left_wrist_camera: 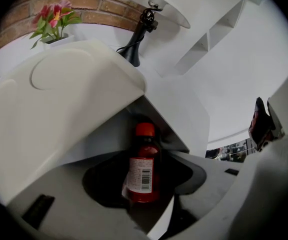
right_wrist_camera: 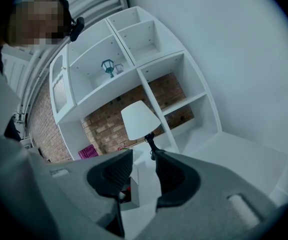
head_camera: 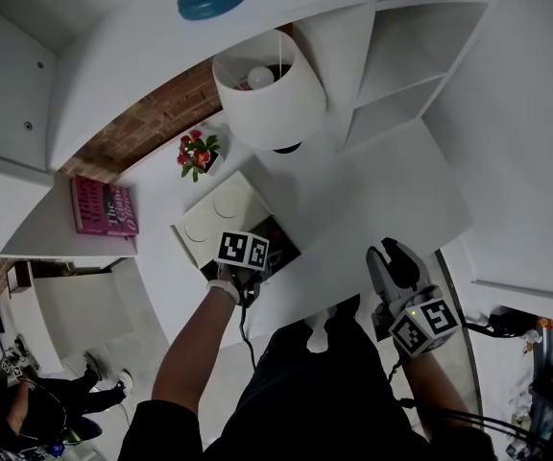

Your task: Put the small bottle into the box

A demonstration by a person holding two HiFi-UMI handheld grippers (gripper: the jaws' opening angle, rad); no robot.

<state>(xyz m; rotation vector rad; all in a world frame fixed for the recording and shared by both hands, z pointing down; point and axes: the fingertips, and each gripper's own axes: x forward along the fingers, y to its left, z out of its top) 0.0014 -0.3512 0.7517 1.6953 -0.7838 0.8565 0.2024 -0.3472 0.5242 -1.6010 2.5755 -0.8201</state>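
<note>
The small bottle (left_wrist_camera: 143, 170), red with a red cap and a white barcode label, stands upright between the jaws of my left gripper (left_wrist_camera: 151, 195), which is shut on its lower part. It is down inside the white box (left_wrist_camera: 180, 120), under the raised lid (left_wrist_camera: 69, 99). In the head view the left gripper (head_camera: 260, 262) reaches into the box's dark opening beside the lid (head_camera: 211, 217); the bottle is hidden there. My right gripper (head_camera: 390, 254) hovers over the white tabletop to the right, away from the box. Its jaws (right_wrist_camera: 144, 171) stand a little apart with nothing between them.
A white lamp (head_camera: 267, 89) stands just behind the box. A pot of red flowers (head_camera: 198, 154) and a pink book (head_camera: 104, 206) sit to the left by the brick wall. White shelves (head_camera: 401, 65) rise at the back right. A person (head_camera: 27, 401) is on the floor lower left.
</note>
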